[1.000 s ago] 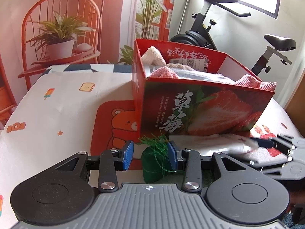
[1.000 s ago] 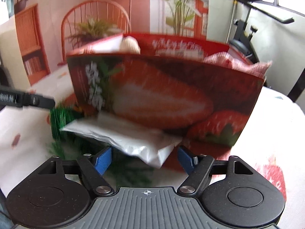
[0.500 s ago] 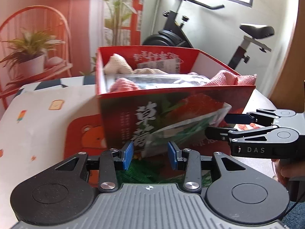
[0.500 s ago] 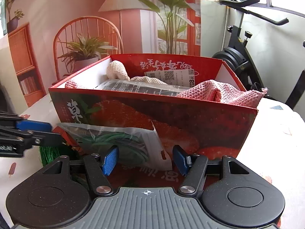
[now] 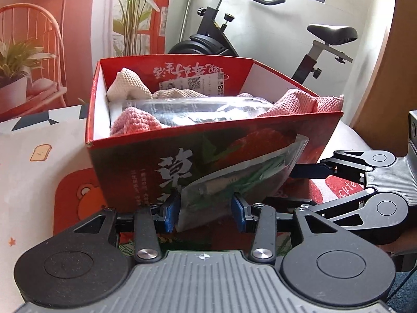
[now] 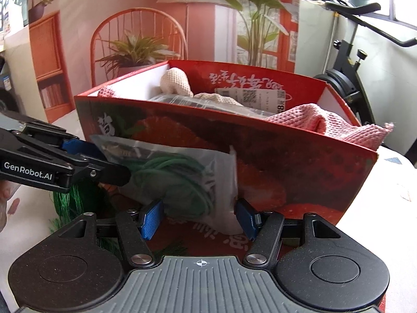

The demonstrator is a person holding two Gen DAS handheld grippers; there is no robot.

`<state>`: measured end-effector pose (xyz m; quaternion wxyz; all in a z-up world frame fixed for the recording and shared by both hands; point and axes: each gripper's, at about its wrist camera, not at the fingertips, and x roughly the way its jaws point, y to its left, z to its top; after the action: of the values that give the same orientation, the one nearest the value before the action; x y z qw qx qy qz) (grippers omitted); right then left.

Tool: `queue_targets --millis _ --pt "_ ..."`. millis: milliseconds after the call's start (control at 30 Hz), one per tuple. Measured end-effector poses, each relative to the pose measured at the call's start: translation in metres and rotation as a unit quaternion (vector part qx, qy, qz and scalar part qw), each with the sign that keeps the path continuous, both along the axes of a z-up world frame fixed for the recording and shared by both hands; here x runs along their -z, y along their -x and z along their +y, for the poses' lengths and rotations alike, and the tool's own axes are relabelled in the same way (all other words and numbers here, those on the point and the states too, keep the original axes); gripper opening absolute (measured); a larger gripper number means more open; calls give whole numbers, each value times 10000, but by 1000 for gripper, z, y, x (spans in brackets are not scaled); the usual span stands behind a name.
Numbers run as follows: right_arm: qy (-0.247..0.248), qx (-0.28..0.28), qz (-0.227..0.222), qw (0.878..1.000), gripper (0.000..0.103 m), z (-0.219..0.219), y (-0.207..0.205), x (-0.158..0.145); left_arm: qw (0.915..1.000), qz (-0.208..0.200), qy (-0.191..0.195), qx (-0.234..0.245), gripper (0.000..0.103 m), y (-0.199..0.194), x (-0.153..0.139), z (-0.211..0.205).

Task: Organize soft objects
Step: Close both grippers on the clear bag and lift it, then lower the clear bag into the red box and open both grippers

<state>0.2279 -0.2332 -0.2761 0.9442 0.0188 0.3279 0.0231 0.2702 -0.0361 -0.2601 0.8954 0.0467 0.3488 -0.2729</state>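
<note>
Hanging in front of the red strawberry-printed cardboard box [image 5: 213,130], the clear plastic bag of green cord [image 6: 179,180] is pinched at both ends: the left gripper [image 5: 206,212] has its jaws shut on the bag's lower corner and the right gripper [image 6: 196,219] on the other end. Its long axis slopes across the box's front wall, below the rim. Beneath is a white cartoon-print surface [image 5: 34,161]; an exercise bike [image 5: 234,31] stands behind the box.
</note>
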Motion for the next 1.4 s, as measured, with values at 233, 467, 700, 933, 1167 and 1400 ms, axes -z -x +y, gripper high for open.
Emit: queue_targets --millis 233,467,700,933,1167,1400 --pt "-59 -53 -51 10000 36 0 -1 0 9999 -44 -78 75 41 1 3 -3" --pt "-106 136 -66 9998 5 -5 2 -1 10000 -43 -29 -12 37 5 -1 -1" --pt "-104 233 -234 9994 1 -5 15 -10 9999 -102 114 -45 37 14 -11 1" --pt "-81 231 -532 9983 0 -2 29 -33 9990 -276 338 -136 37 27 -30 9" --pt "-55 239 -964 9950 0 0 37 -67 9955 -700 586 -241 37 36 -64 12" --pt "5 223 -1344 9907 0 -2 30 -101 9904 -1078 791 -344 37 34 -97 10"
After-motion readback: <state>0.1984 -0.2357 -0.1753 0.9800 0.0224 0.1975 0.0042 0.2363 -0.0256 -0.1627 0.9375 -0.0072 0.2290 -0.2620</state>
